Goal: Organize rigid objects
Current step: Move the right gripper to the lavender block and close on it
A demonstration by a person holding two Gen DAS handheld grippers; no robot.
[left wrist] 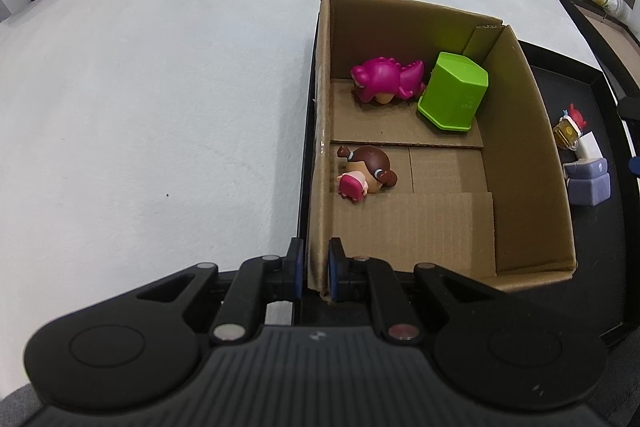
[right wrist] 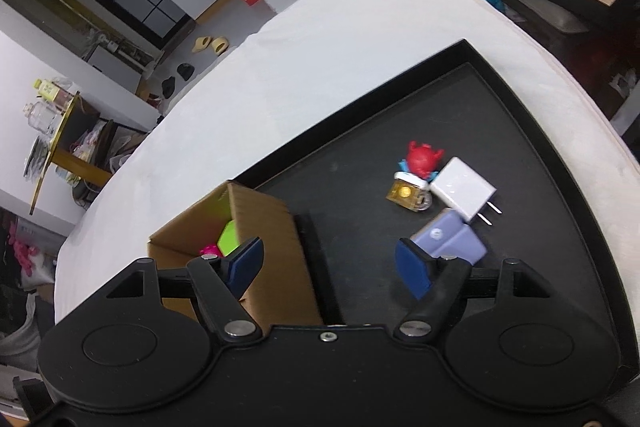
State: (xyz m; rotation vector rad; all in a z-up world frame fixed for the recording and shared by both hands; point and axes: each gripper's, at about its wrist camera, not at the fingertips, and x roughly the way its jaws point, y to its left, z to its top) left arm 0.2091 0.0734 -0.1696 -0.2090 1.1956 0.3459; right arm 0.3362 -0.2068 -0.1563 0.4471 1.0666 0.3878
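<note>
While the left tongs [left wrist: 314, 267] pinch the near-left wall of the cardboard box [left wrist: 320, 131] at the bottom centre of the left wrist view, a white-covered counter [left wrist: 160, 87] fills the frame's left half. Inside the box, just above the tongs, a brown-haired doll figure [left wrist: 366, 169] lies on its side against the left wall. Farther up, a magenta plush-shaped toy [left wrist: 386, 81] lies touching a tipped green cup [left wrist: 454, 91] in the far right corner. Right of the box, on the black tray [left wrist: 560, 79], a red-topped figure [left wrist: 570, 127], a white charger [left wrist: 590, 147] and a lilac block [left wrist: 588, 181] sit bunched together.

Seen from the right wrist, the same box [right wrist: 264, 227] stands at lower left behind the left pad [right wrist: 244, 263], with green and magenta showing inside it. The right tongs [right wrist: 330, 263] hang spread wide over bare tray [right wrist: 360, 131], nothing between them. The right pad [right wrist: 414, 269] sits just beside the lilac block [right wrist: 450, 237]; whether they touch cannot be told. Above it, at centre right, the white charger [right wrist: 464, 187] lies with prongs pointing lower right, touching the red-topped figure [right wrist: 420, 159] and its amber base [right wrist: 406, 193].
</note>
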